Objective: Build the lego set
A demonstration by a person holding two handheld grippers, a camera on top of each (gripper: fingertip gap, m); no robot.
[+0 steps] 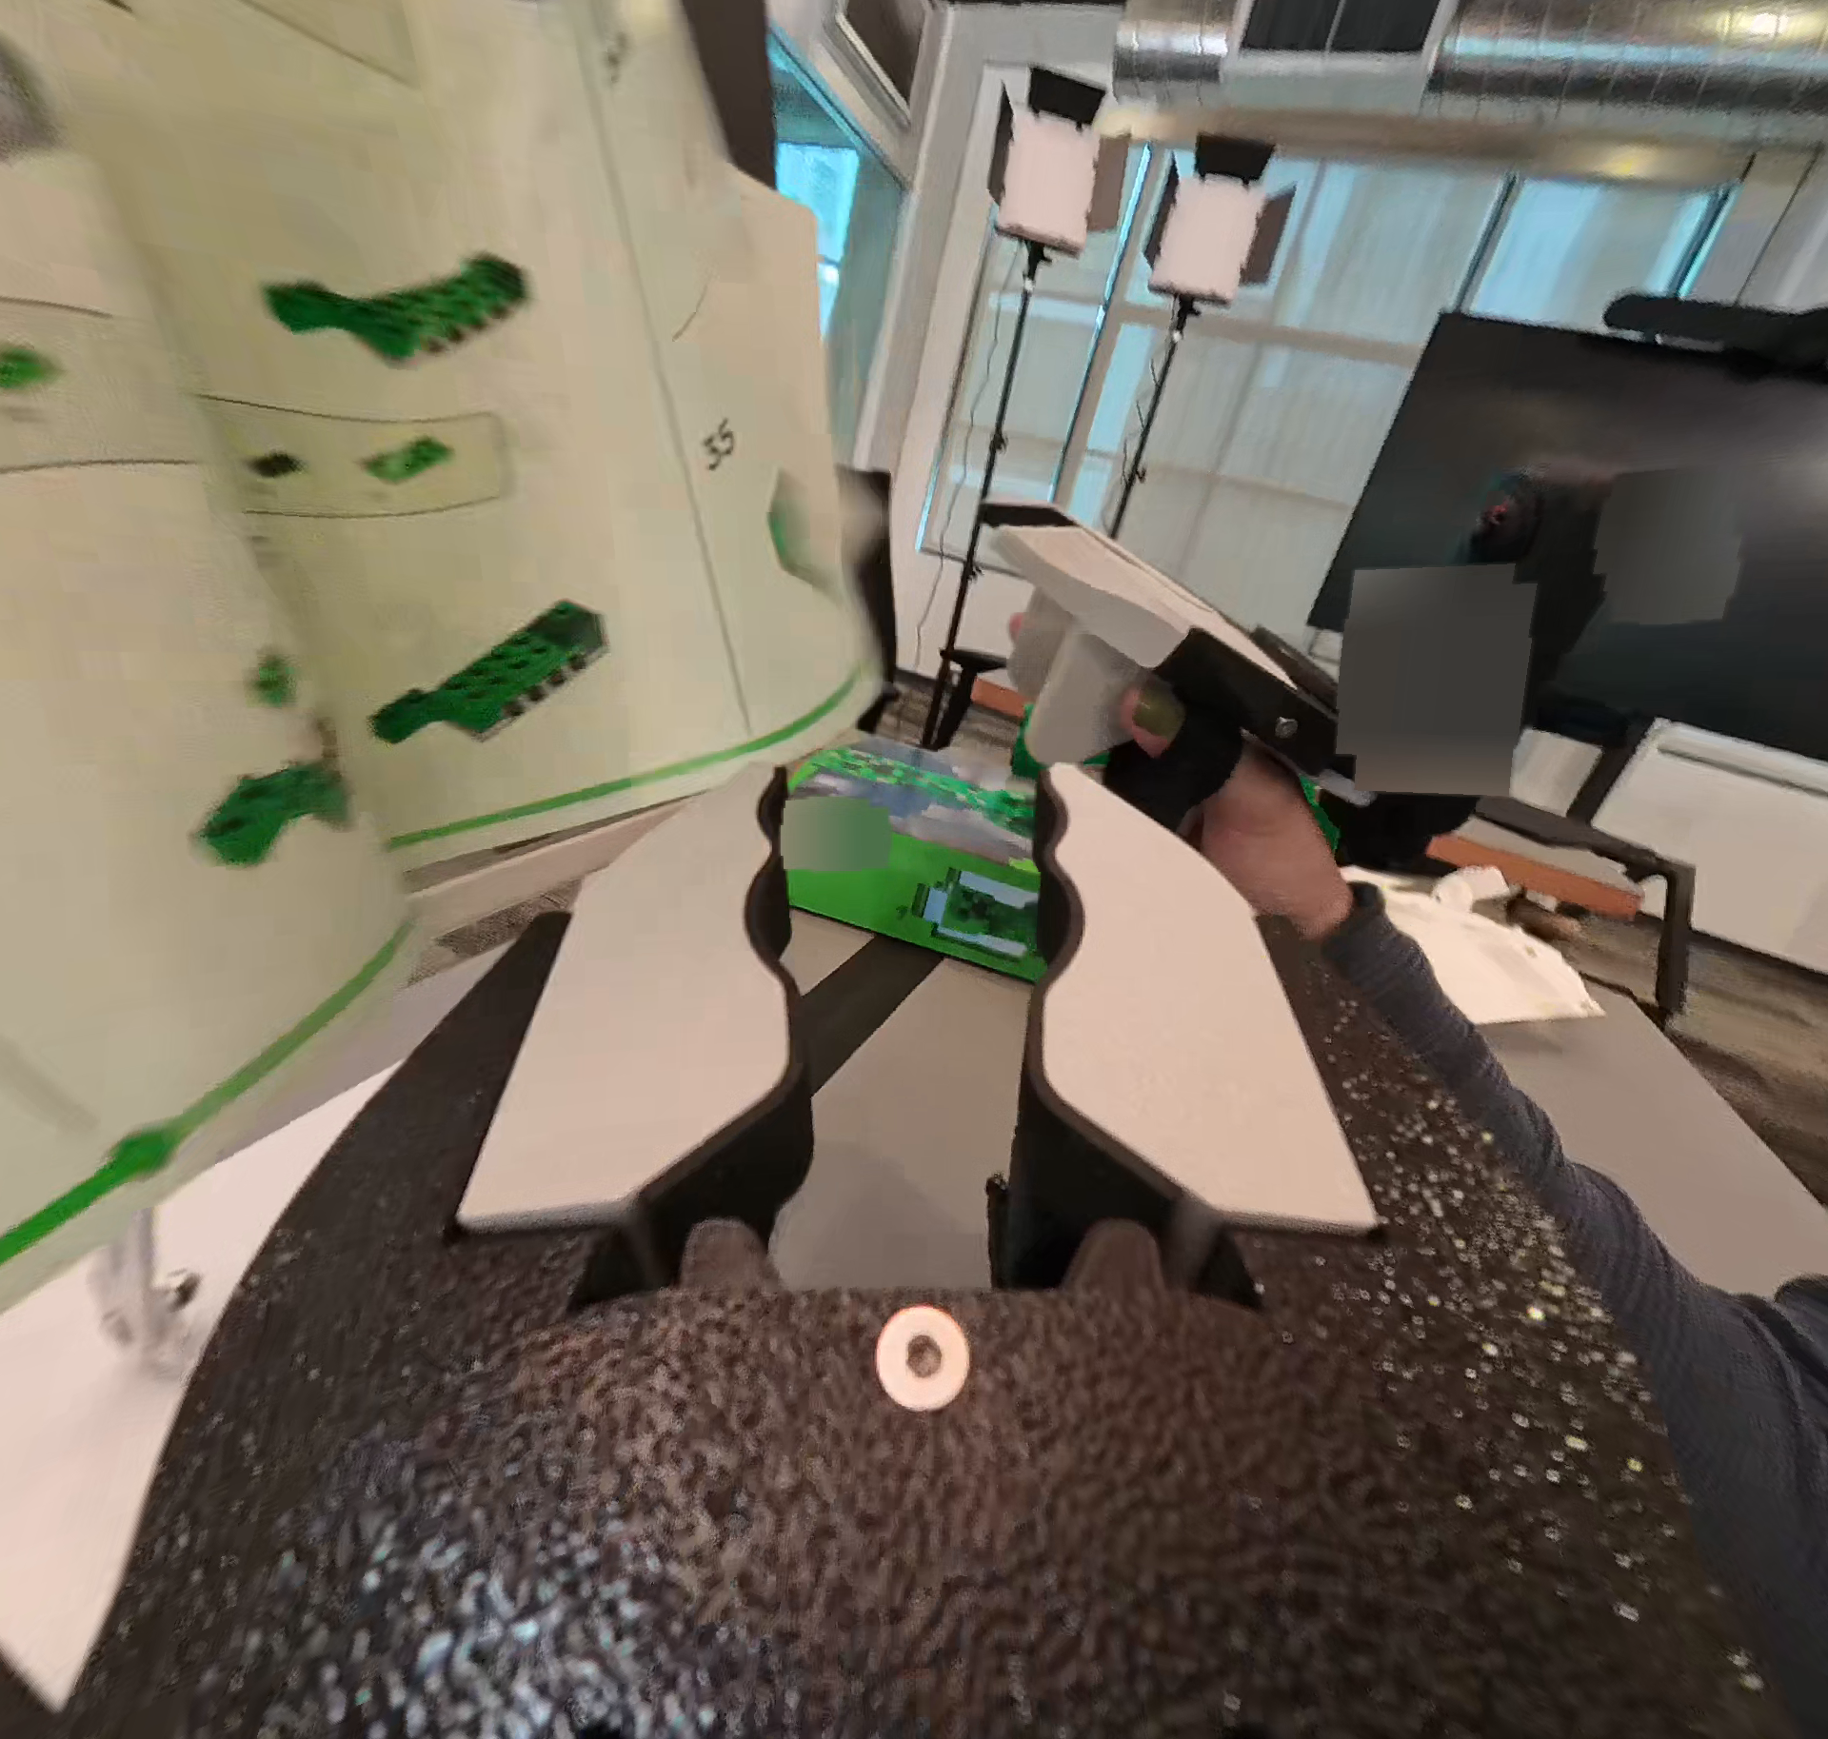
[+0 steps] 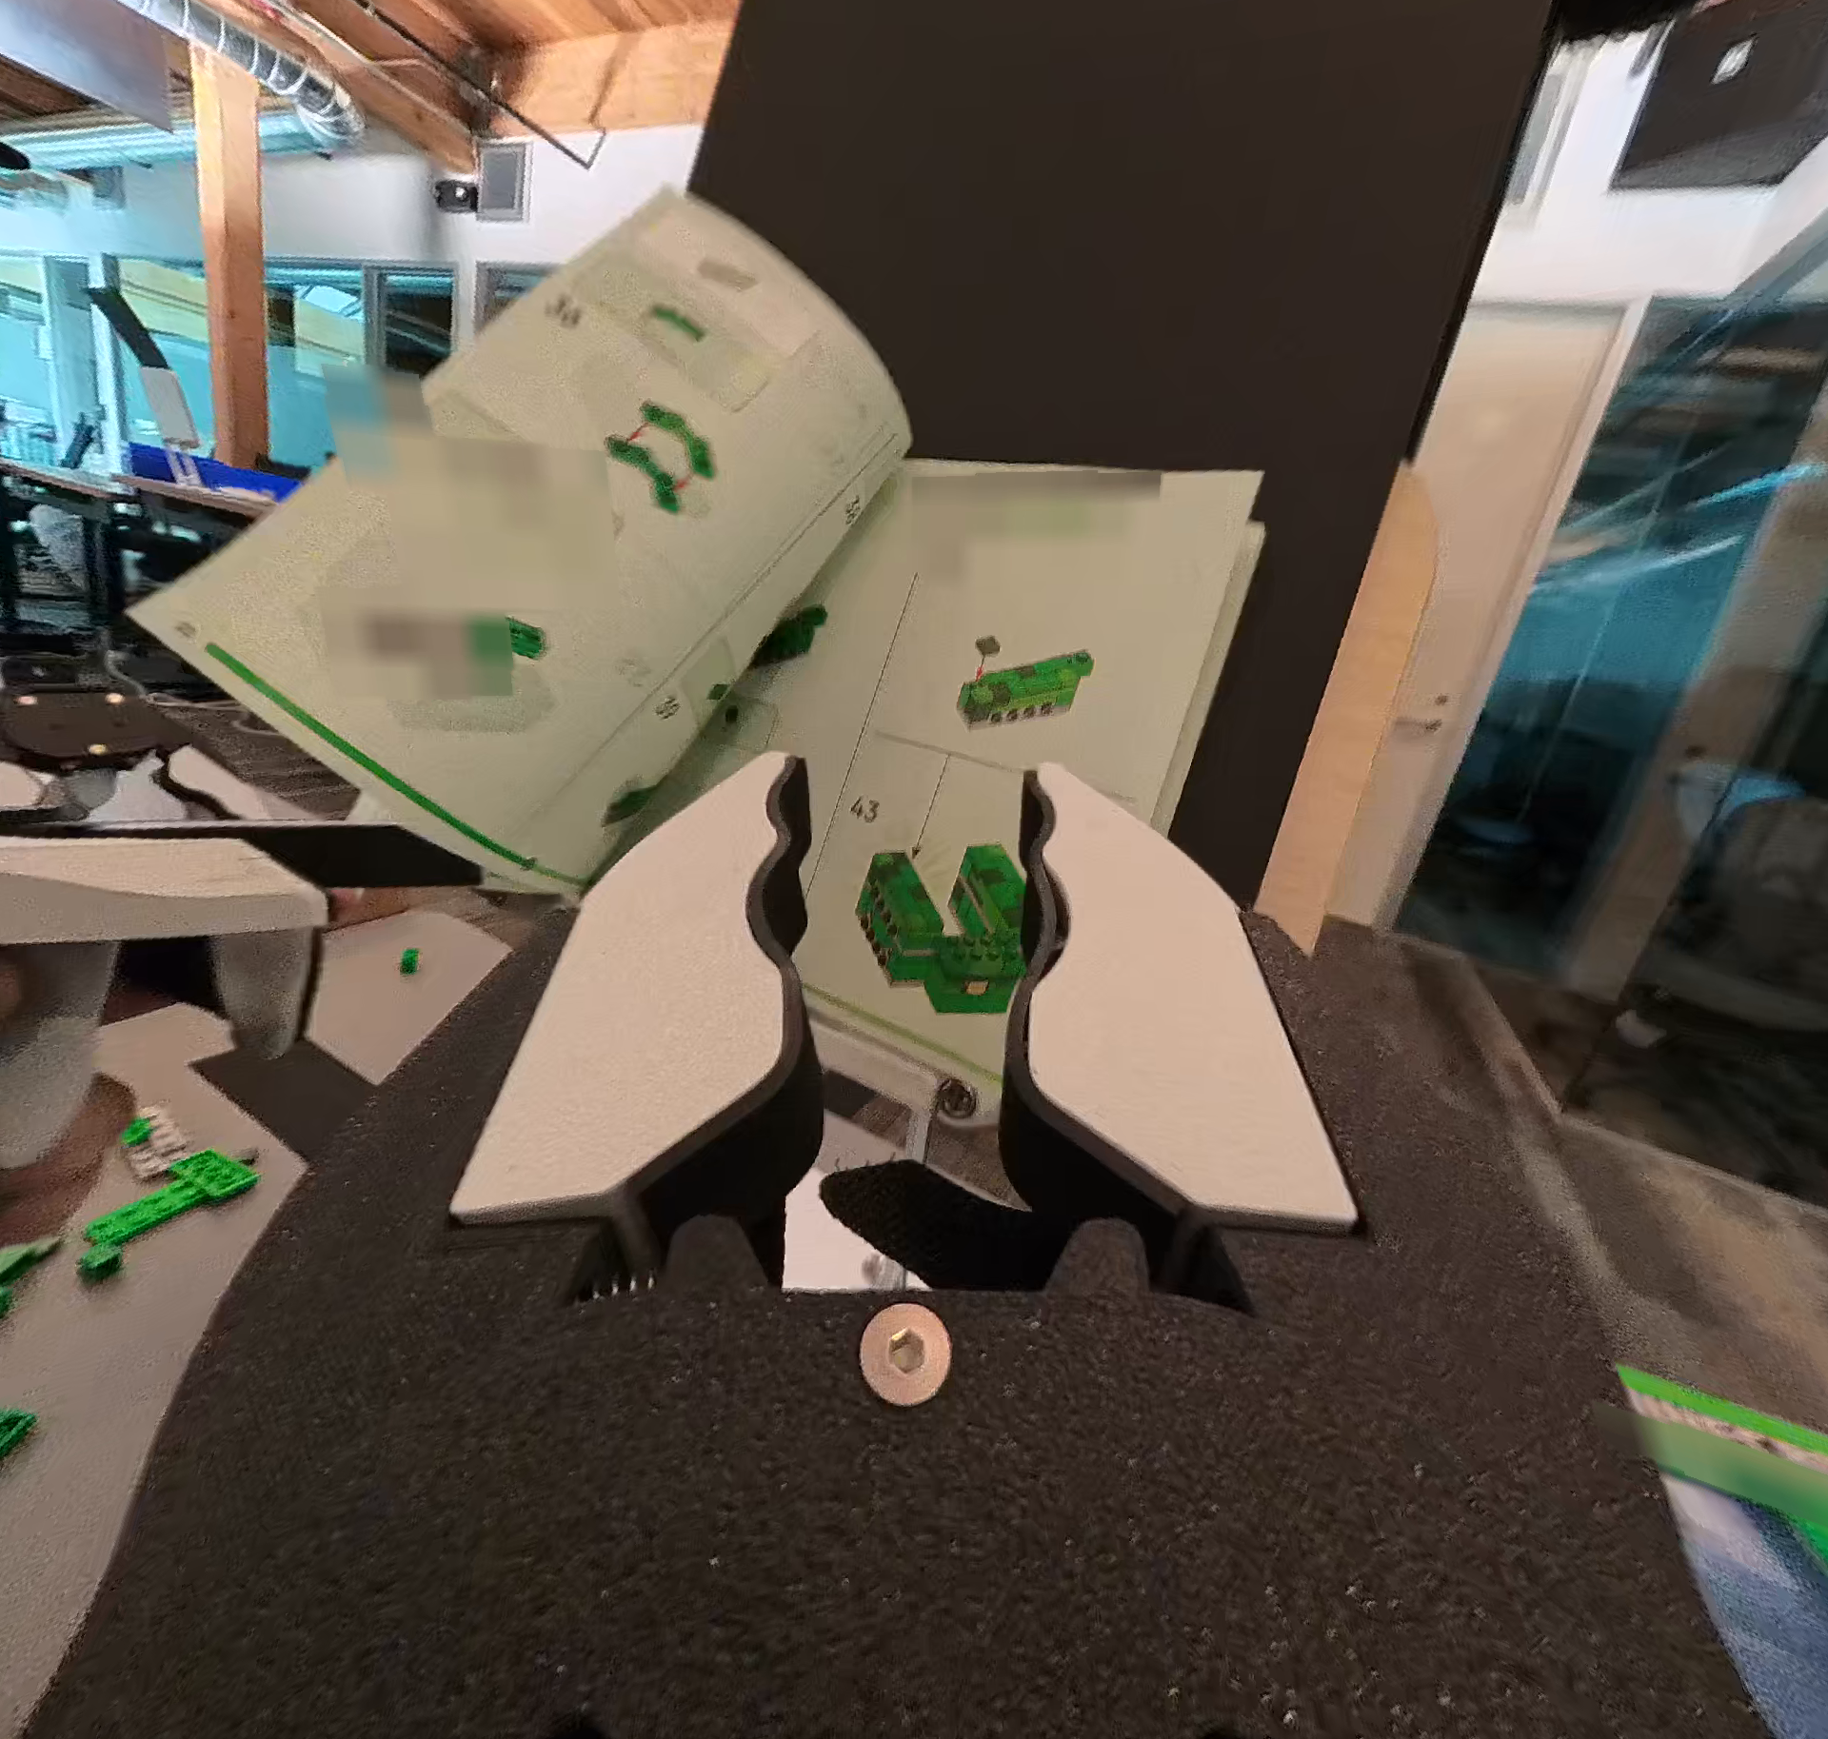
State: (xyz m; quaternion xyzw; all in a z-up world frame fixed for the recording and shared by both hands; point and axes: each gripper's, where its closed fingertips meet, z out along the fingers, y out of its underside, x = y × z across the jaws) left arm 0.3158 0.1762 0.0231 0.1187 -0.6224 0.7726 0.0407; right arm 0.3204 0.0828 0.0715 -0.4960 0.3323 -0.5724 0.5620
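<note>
Green printed diagrams fill both views: the instruction booklet point(image 2: 890, 604) stands propped open ahead of my right gripper point(image 2: 915, 861), its pages curling and blurred as if mid-turn, and it looms just to the left of my left gripper point(image 1: 910, 861). Both pairs of fingers point(image 2: 1138, 980) are spread apart and carry nothing; I can see the page straight through the gap on the right and the green set box point(image 1: 920, 861) through the gap on the left.

I judge the booklet light, floppy and easy to crease, so I would pinch a single page near its outer lower corner and not at the spine. The bricks look small, hard and slick; a flat plate would need a grip across its narrow edges, and a firm press may scatter loose neighbours.

Counting what shows: one booklet, one box, two grippers. In the right wrist view loose green pieces lie on the pale surface point(image 2: 59, 1543) at lower left. I make out one larger partly built plate assembly point(image 2: 173, 1197), one tiny single brick point(image 2: 409, 962) farther off, and a few more fragments at the frame edge, too cropped to count exactly. A person's hand point(image 1: 1256, 841) holds the right gripper's handle in the left wrist view.
</note>
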